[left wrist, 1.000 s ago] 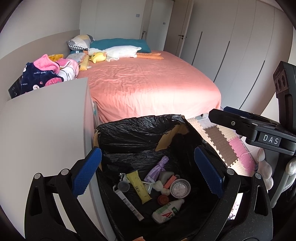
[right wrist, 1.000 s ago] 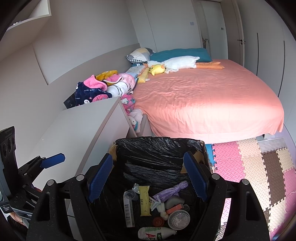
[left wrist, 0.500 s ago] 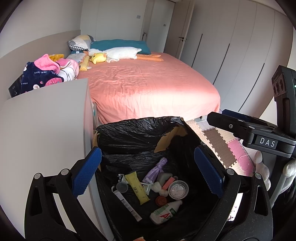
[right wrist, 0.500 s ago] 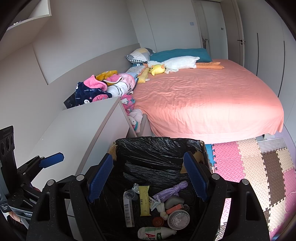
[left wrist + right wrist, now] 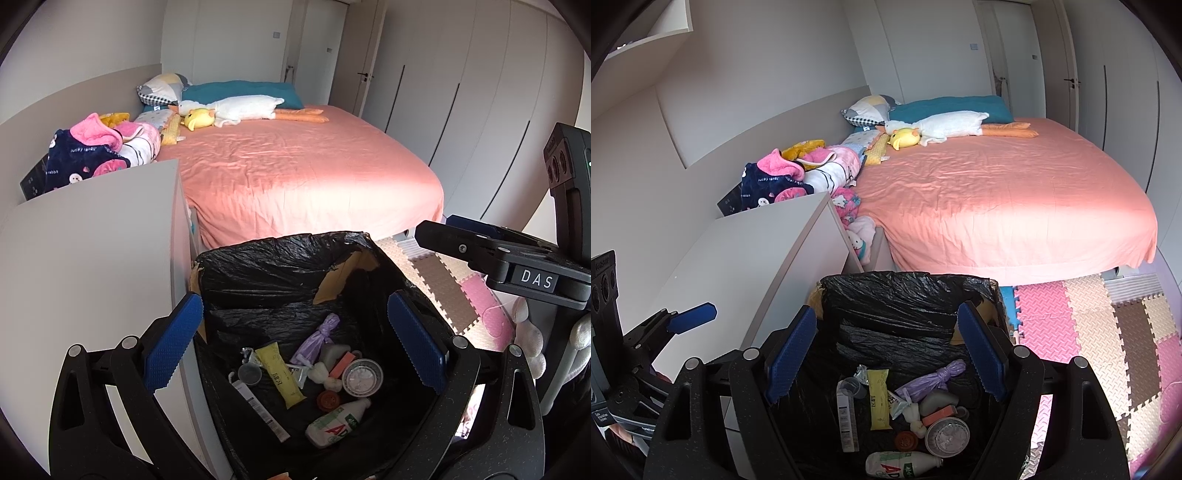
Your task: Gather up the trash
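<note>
A bin lined with a black bag (image 5: 280, 266) (image 5: 897, 299) stands on the floor beside a grey cabinet. At its bottom lie several pieces of trash: a yellow wrapper (image 5: 282, 376) (image 5: 878, 398), a knotted purple bag (image 5: 319, 338) (image 5: 934, 380), a white bottle (image 5: 338, 421) (image 5: 903, 463) and a foil cup (image 5: 362, 378) (image 5: 947, 437). Both grippers hover above the bin's mouth. My left gripper (image 5: 295, 341) is open with nothing between its blue pads. My right gripper (image 5: 886, 349) is open too and holds nothing.
A grey cabinet top (image 5: 85, 258) (image 5: 746, 258) borders the bin on the left, with piled clothes (image 5: 96, 151) behind it. A bed with a pink sheet (image 5: 295, 177) (image 5: 997, 199) lies beyond. Foam floor mats (image 5: 1089, 325) cover the floor to the right.
</note>
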The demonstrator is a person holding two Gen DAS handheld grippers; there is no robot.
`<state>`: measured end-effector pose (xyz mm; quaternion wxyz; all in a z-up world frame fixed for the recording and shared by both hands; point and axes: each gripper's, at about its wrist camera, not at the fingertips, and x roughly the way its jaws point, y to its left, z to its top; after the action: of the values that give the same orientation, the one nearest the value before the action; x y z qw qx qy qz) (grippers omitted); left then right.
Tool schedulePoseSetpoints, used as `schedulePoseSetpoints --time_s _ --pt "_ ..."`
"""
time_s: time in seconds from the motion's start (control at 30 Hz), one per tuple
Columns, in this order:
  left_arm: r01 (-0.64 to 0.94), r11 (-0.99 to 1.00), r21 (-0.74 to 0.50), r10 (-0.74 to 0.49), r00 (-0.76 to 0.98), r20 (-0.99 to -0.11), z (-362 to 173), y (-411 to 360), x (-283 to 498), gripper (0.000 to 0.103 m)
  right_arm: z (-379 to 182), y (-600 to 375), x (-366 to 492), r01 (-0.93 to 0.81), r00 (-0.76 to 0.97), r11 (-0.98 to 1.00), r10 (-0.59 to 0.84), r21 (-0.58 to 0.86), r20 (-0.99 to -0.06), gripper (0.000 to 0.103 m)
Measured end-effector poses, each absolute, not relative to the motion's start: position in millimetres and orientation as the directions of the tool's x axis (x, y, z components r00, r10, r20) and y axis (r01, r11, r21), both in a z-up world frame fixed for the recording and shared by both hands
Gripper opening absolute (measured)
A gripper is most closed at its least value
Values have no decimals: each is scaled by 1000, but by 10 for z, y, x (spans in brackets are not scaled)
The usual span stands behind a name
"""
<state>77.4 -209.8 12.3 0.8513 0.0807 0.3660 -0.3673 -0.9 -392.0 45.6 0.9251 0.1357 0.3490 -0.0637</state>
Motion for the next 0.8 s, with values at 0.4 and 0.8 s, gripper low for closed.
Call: schedulePoseSetpoints --time_s 0.4,0.8 --pt "687 717 -118 -559 466 -686 107 -2105 771 97 457 -3920 -9 213 748 955 -23 207 -663 79" --pt "675 736 -58 -543 537 -646 166 -2078 734 97 449 -3926 -12 215 747 954 -23 208 -664 79"
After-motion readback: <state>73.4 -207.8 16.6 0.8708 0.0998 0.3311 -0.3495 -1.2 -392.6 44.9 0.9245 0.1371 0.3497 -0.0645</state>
